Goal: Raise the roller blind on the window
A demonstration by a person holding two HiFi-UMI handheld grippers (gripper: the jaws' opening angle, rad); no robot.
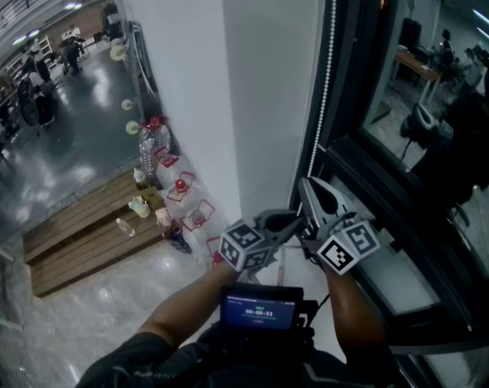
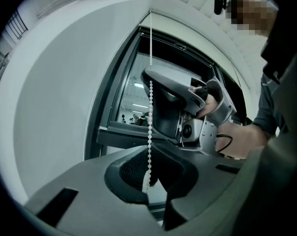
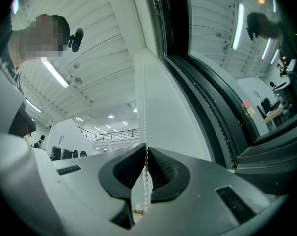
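Jaws of the left gripper [image 2: 149, 156] and the right gripper [image 3: 146, 154] are each clamped on the bead chain [image 1: 331, 63] hanging just beside the window [image 1: 438, 87].

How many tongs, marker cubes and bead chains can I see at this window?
Bead chain: 1
Tongs: 2, left tongs and right tongs, each shut on the chain
Marker cubes: 2, left and right
Total: 5

Ahead white wall [image 1: 228, 95], at right window frame [image 1: 349, 71] block passage; open room left above floor bottles [image 1: 151, 148].
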